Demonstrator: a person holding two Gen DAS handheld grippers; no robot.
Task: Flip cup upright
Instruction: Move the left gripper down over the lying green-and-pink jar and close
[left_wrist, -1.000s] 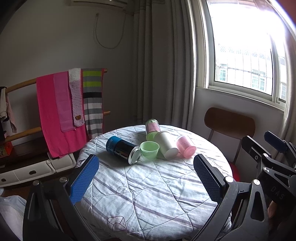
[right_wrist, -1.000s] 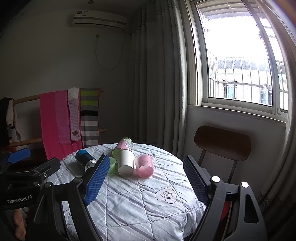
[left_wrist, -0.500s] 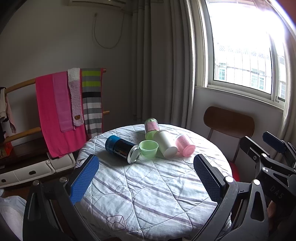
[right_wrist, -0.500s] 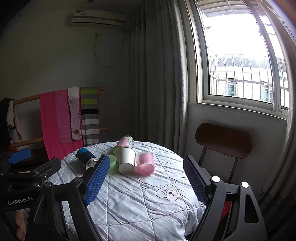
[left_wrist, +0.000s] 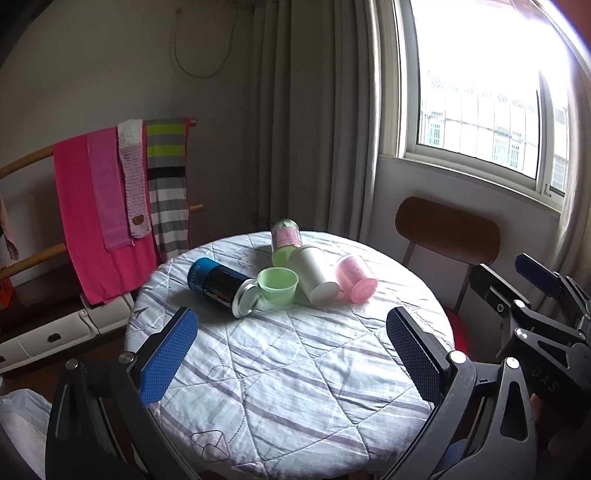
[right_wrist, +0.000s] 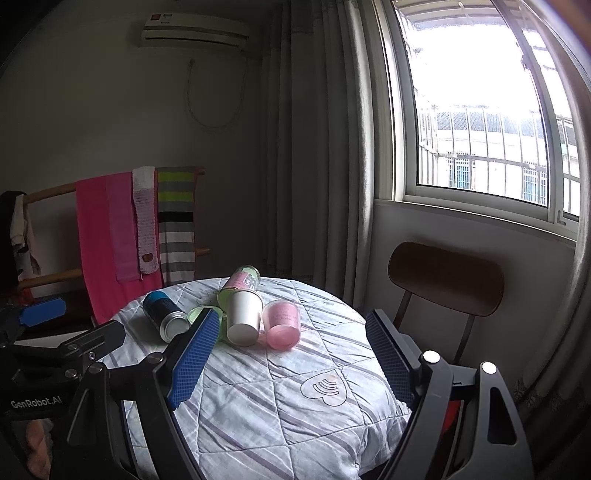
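Quilted cloth covered the round tabletop (left_wrist: 295, 369) — the white cup (left_wrist: 314, 273) lay on its side between a green cup (left_wrist: 277, 286) and pink cup (left_wrist: 356, 278). Left gripper (left_wrist: 291, 354) and right gripper (right_wrist: 291, 358) hung wide apart, empty.

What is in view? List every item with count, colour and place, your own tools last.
table: 1, round, striped quilted cover, centre.
blue can: 1, lying on its side, left of cluster.
green cup: 1, on its side, beside can.
white cup: 1, on its side, middle.
pink cup: 1, on its side, right.
green bottle: 1, pink label, lying behind.
towels: several, pink and striped, on rack, left.
chair: 1, brown, under window.
air conditioner: 1, white, on wall.
left tool: open, empty.
right tool: open, empty.
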